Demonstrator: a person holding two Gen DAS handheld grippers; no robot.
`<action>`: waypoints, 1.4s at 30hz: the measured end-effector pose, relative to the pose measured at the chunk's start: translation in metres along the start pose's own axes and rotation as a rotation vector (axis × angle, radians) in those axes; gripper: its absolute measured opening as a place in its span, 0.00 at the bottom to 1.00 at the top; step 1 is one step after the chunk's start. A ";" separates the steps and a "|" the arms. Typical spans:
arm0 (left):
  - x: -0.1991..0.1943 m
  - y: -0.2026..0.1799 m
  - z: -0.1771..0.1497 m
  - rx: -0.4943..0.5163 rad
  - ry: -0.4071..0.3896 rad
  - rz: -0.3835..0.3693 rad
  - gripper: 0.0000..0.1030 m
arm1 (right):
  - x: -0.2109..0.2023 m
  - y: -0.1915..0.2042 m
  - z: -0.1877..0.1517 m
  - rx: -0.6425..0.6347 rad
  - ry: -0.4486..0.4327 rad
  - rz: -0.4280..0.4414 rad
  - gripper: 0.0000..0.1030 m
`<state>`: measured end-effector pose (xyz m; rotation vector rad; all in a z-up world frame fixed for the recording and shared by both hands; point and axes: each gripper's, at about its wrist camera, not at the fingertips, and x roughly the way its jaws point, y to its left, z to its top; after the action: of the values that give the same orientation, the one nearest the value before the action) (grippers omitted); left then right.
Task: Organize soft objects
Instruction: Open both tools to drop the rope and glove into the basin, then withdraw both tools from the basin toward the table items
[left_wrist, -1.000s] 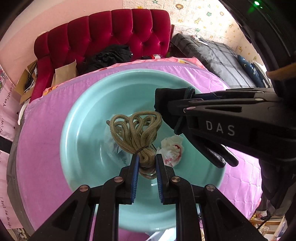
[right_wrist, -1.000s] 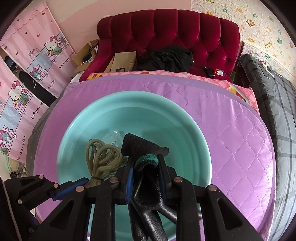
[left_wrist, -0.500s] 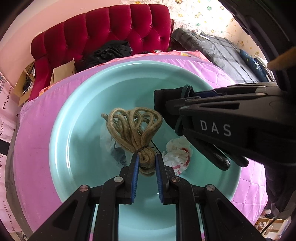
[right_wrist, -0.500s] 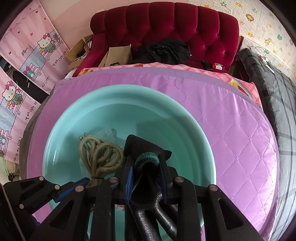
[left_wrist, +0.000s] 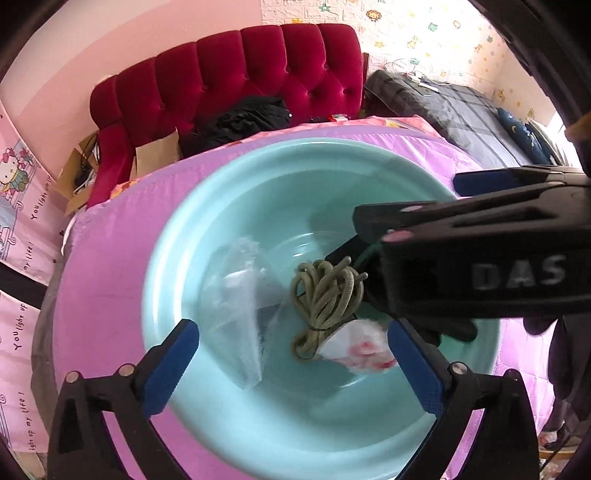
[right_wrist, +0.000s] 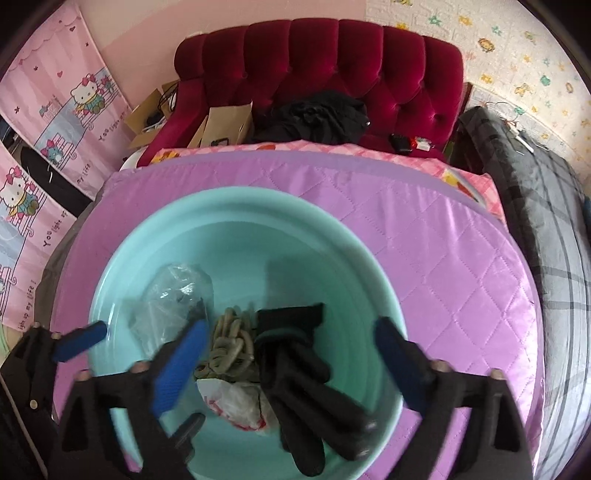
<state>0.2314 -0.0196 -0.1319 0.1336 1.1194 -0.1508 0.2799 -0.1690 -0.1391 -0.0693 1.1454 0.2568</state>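
1. I carry two grippers. My left gripper (left_wrist: 293, 349) has its jaws swinging apart, both blue pads wide; the rope lies below, between them, pressed by neither.
2. My right gripper (right_wrist: 291, 349) is also opening, its pads spread to either side of the glove without touching it. From the left wrist view the same tool crosses the right of the picture, and its black flank bears the white letters "DAS".
3. One teal basin (right_wrist: 236, 214) sits on the purple quilted cover (right_wrist: 424, 236), and all the soft things I can see lie on its floor.
4. One olive rope bundle (left_wrist: 327, 291), coiled in loops and tied at the neck, is in the middle of the basin.
5. One black glove (right_wrist: 295, 354) with a green band at the cuff lies just right of the rope, touching it, fingers pointing toward my wrist.
6. One clear plastic bag (left_wrist: 236, 291), crumpled, lies left of the rope.
7. One white crumpled bag with red print (right_wrist: 236, 402) lies near the rope's tied end; its print is too blurred to read.
8. Pink cartoon-cat banners (right_wrist: 55, 122) hang at the left; I count at least two, and the line on them reads in part "You light up my life!".
9. One red tufted sofa (right_wrist: 332, 62) stands behind, with a dark garment heaped on its seat.
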 end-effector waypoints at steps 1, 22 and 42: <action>-0.001 0.001 -0.001 0.000 -0.002 0.004 1.00 | -0.002 -0.001 -0.001 0.004 -0.006 -0.001 1.00; -0.064 -0.002 -0.042 0.015 -0.063 0.008 1.00 | -0.067 0.001 -0.055 0.027 -0.054 -0.064 1.00; -0.106 -0.006 -0.117 0.019 -0.075 -0.007 1.00 | -0.109 0.019 -0.133 -0.002 -0.058 -0.103 1.00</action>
<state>0.0819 0.0015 -0.0870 0.1399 1.0437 -0.1716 0.1149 -0.1936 -0.0935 -0.1213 1.0800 0.1675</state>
